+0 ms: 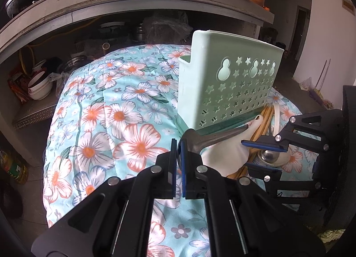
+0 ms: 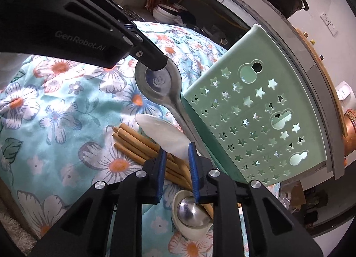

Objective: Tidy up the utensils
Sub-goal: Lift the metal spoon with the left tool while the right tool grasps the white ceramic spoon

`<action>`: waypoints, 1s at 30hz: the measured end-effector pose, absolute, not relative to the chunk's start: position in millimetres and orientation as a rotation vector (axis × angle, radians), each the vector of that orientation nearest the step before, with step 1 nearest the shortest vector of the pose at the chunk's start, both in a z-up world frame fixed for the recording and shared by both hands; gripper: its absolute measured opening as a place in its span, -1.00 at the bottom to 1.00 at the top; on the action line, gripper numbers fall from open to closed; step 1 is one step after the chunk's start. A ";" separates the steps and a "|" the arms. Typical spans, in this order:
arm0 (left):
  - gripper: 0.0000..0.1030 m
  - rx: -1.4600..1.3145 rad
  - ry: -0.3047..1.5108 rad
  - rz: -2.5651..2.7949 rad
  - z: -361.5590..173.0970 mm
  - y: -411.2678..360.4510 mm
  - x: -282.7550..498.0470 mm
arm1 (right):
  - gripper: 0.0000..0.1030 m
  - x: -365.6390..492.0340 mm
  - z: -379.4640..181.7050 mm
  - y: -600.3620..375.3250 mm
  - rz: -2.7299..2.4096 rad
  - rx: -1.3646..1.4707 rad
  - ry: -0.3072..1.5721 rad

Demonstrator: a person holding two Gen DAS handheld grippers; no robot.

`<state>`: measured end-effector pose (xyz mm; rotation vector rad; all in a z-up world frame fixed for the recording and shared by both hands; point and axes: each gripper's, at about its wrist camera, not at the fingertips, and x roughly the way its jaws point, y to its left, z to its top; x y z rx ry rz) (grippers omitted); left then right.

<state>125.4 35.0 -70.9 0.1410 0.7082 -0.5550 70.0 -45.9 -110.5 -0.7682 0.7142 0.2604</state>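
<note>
Pinching the metal spoon [image 2: 155,83] in my left gripper [image 1: 177,145], I keep my part-spread right gripper [image 2: 177,156] centred over the chopsticks [image 2: 138,145] before squeezing.

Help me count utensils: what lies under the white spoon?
Under the white spoon lie bamboo chopsticks; their far ends are covered. Anything beneath them on the floral cloth is hidden.

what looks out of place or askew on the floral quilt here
The green utensil holder sits tilted on the soft quilt rather than square. Chopsticks, a white spoon and a metal ladle lie heaped loose beside it, not inside.
</note>
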 end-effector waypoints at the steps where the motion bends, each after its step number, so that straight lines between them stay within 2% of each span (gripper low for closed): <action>1: -0.95 0.138 0.706 -0.554 -70.6 35.5 125.2 | -0.63 70.5 -111.6 -44.4 0.257 -0.777 0.709; 8: -0.97 0.138 0.686 -0.550 -63.6 35.1 120.1 | -0.75 64.3 -110.7 -31.1 0.238 -0.813 0.656; 17: -0.97 0.150 0.623 -0.532 -40.5 33.3 107.7 | -0.79 49.3 -76.8 -44.3 0.211 -0.729 0.568; 22: -0.97 0.165 0.568 -0.524 -20.0 32.1 97.3 | -0.82 49.8 -42.1 -70.5 0.196 -0.576 0.540; 30: -0.97 0.160 0.500 -0.514 9.2 34.9 88.0 | -0.83 73.3 -12.5 -147.8 0.231 -0.118 0.613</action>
